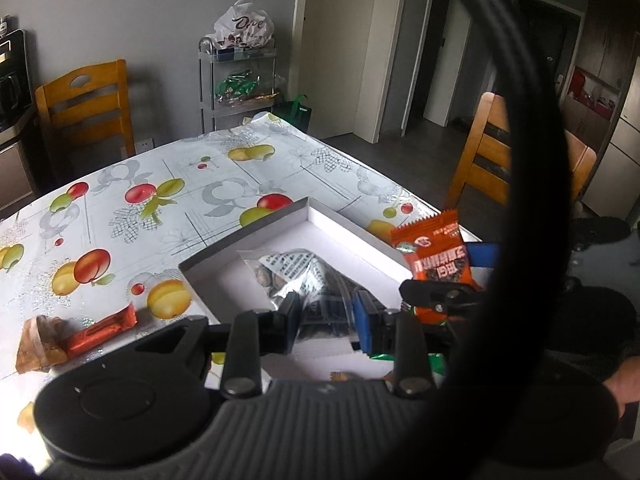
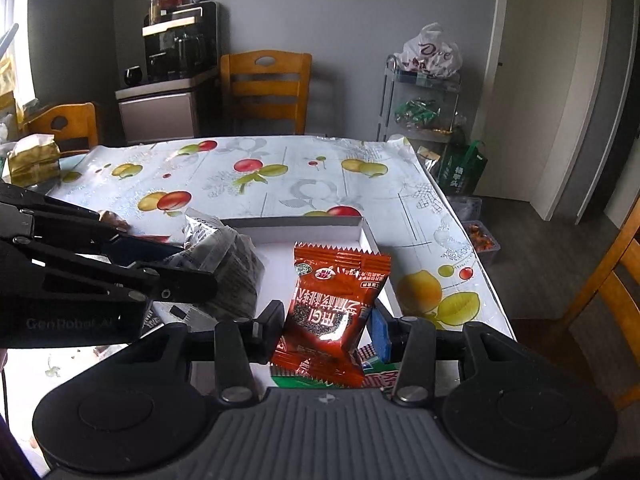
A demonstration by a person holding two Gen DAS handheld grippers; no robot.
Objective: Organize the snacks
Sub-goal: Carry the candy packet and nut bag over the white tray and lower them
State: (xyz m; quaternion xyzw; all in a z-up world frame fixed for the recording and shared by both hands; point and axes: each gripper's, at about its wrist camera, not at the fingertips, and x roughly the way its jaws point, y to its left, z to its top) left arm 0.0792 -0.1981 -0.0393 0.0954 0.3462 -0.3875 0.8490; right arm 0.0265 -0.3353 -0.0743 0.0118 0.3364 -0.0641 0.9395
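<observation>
Two snack packets are being carried at once above the shallow white cardboard box [image 1: 280,222] that lies on the fruit-patterned plastic tablecloth [image 1: 120,208]. A crinkled silver foil packet printed with black text [image 1: 298,276] is clamped between the jaws of the left gripper [image 1: 326,314], and a glossy orange sachet with serrated ends [image 2: 334,300] is pinched near its lower half by the right gripper [image 2: 328,330].

Both packets are slick, so either could be lost from the pads if it were let go too high and could land on the rim or outside the box. The orange sachet hangs close to the near right wall of the box, and a release there might leave it tipped over the edge. Because the two grippers work just beside each other, one packet could be knocked by the other tool.

An orange foil bar [image 1: 102,330] and a brown wrapped snack [image 1: 38,344] are left on the cloth, well apart from the box.
</observation>
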